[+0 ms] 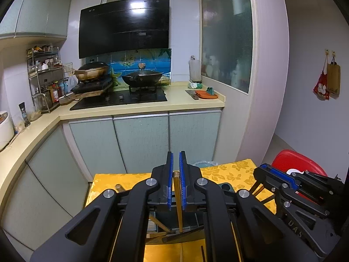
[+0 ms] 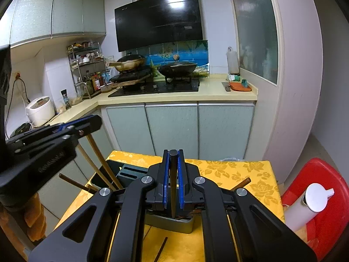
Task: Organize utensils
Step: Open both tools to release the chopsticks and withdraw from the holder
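My left gripper [image 1: 176,155] is shut on a light wooden chopstick [image 1: 177,196] that stands upright between the blue pads. Its lower end reaches into the dark grey utensil holder [image 1: 189,220] under the jaws. In the right wrist view the left gripper [image 2: 87,123] comes in from the left, with pale sticks [image 2: 98,152] slanting down into the holder [image 2: 133,171]. My right gripper [image 2: 173,151] is shut on a dark chopstick [image 2: 173,174], held upright over the holder's near end. The right gripper [image 1: 268,171] also shows at the right edge of the left wrist view.
The holder stands on a small table with a yellow flowered cloth [image 2: 240,174]. Loose dark chopsticks [image 2: 161,249] [image 2: 241,184] lie on it. A red stool [image 2: 322,174] with a white bottle [image 2: 314,198] is at the right. Kitchen cabinets [image 2: 172,128] and a hob lie beyond.
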